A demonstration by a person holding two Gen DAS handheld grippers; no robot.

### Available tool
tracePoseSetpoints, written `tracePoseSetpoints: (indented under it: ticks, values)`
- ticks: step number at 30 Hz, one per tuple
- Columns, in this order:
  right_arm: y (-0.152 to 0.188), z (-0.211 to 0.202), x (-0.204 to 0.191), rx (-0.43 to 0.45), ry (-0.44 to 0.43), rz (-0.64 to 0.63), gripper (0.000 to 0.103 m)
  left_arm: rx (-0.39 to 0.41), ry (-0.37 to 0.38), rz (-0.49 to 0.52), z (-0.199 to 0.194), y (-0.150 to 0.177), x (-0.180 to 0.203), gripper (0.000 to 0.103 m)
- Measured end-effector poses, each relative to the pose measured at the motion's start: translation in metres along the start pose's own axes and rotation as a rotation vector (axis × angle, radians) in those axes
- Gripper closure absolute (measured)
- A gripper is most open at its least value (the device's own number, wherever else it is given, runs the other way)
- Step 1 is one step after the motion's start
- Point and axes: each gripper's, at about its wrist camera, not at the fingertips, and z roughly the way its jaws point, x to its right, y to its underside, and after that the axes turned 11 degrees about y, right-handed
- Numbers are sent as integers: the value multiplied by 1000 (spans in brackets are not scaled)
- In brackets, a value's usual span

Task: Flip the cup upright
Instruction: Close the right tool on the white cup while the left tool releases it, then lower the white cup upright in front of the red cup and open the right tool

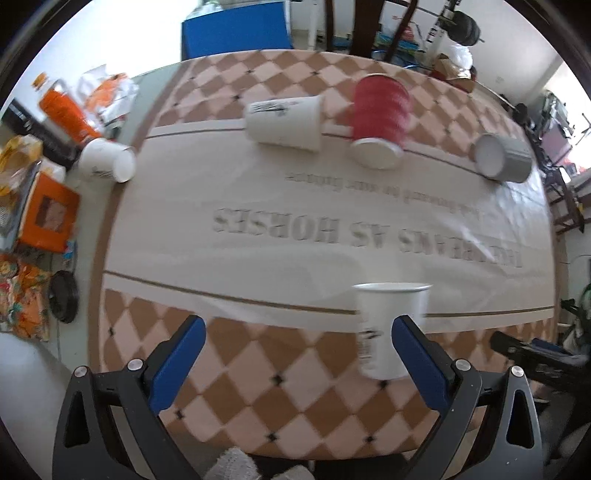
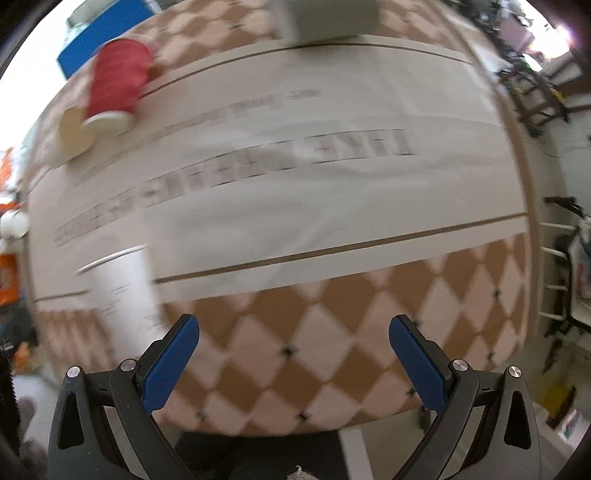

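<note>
The white cup (image 1: 389, 328) stands upright on the checkered tablecloth (image 1: 280, 387), just beyond the left gripper (image 1: 299, 354), whose jaws are spread and empty. The right gripper (image 2: 294, 350) is spread too (nothing between its fingers), the cup at its left

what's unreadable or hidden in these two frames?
- Upright white cup, left wrist view: lower right side hidden behind the left gripper finger; print blurred.
- Grey cup, right wrist view: cut off by the top edge, blurred.
- Tablecloth lettering, right wrist view: smeared by motion blur.
- Red cup, right wrist view: blurred.
</note>
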Motion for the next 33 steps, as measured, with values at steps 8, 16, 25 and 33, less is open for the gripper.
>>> tracePoseSetpoints:
  ticks: [8, 16, 25, 33]
  values:
    - [-5, -22, -88, 19, -27, -144, 1, -52, -92, -30, 30, 19, -53, 0]
    - [-17, -3, -143, -21, 15, -263, 14, -152, -114, -58, 68, 32, -80, 0]
    - [-12, 16, -160, -33, -18, -251, 40, -173, -98, -41, 78, 37, -93, 0]
    - [-12, -1, -121, 60, -104, -134, 41, -176, -107, -12, 80, 37, -91, 0]
